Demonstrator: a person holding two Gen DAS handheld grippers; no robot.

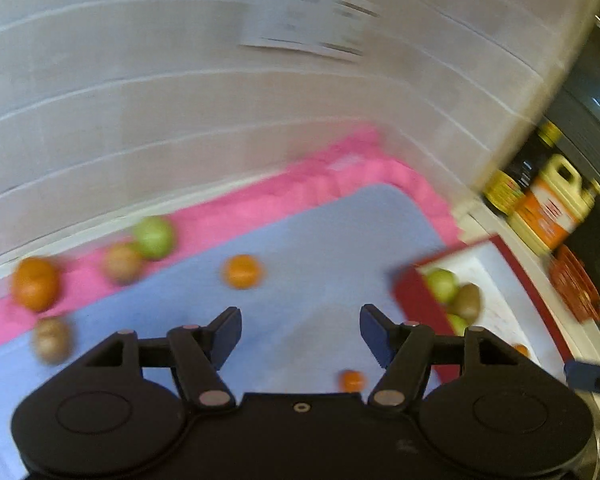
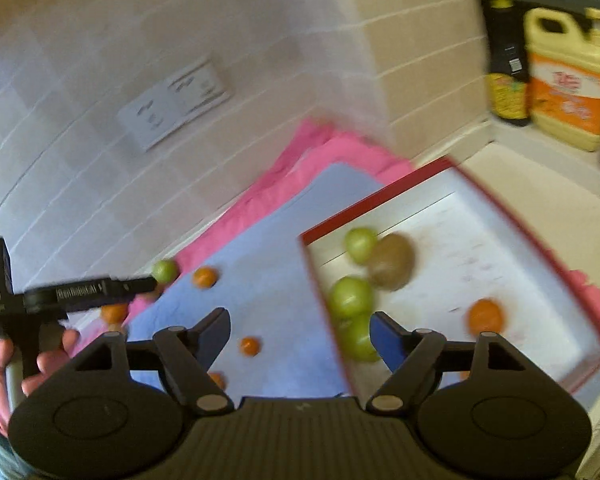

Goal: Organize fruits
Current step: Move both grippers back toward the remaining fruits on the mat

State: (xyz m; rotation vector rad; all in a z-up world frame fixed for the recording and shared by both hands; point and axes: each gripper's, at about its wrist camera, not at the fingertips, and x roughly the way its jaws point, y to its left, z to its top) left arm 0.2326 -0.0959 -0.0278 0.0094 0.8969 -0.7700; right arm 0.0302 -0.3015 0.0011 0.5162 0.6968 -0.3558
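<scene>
Both tools, left (image 1: 300, 334) and right (image 2: 300, 334), jaws apart and empty, hover above loose oranges (image 1: 242, 271) awaiting the red-rimmed tray (image 2: 500, 216) at right.

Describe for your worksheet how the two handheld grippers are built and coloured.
Each gripper, left and right, has a wide black body with two round housings, black linkage bars on silver pivot pins, and dark blue finger pads. The right body is ribbed. White lettering marks the left gripper's side in the right view.
</scene>
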